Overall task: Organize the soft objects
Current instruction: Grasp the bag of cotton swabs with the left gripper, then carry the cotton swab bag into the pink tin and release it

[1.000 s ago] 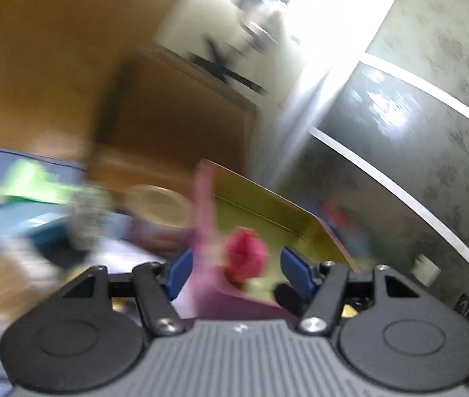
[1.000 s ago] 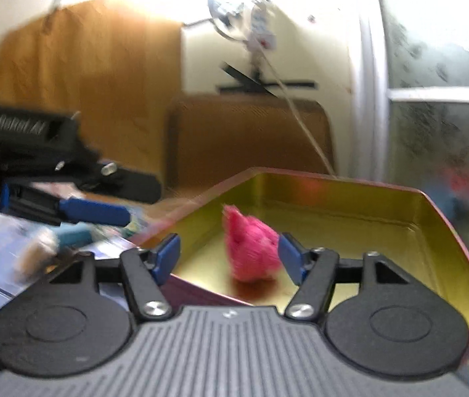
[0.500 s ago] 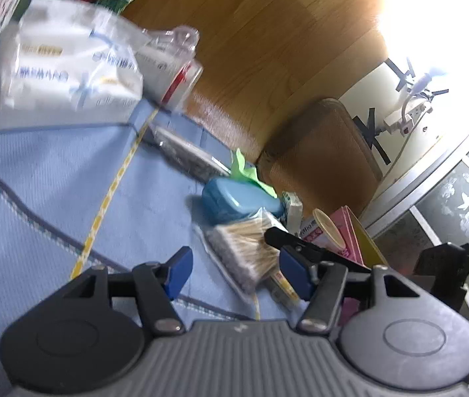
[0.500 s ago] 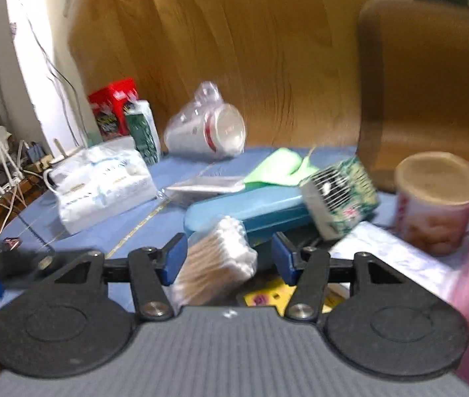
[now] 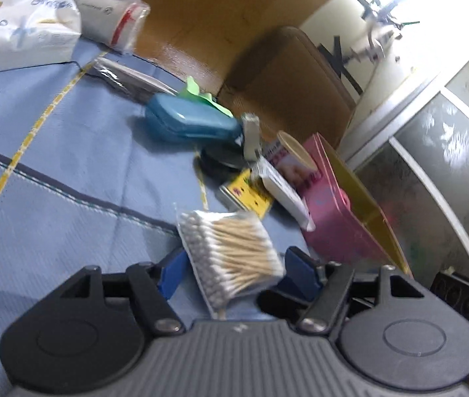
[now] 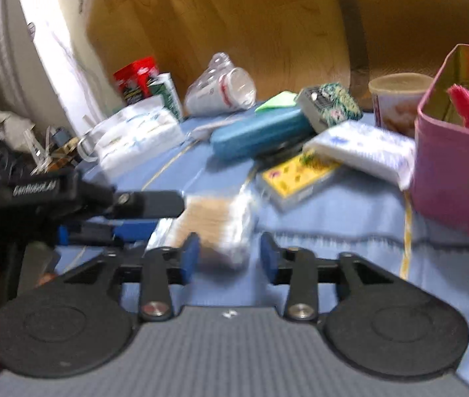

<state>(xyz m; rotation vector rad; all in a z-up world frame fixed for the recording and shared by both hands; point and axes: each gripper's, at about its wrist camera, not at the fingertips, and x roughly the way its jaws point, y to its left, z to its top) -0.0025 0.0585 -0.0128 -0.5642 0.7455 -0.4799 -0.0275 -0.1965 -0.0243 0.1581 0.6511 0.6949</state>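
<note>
Tilting downward, both hand-held grippers: left (image 5: 231, 273) and right (image 6: 229, 253) jaws opening, unclamped around the cotton-swab pack (image 5: 228, 251).

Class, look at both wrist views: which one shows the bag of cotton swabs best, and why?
The left wrist view. There the bag of cotton swabs lies sharp on the blue cloth, white tips and wooden sticks distinct, between the opening left gripper pads. The right wrist view shows the same bag blurred, partly hidden behind the right gripper.
</note>
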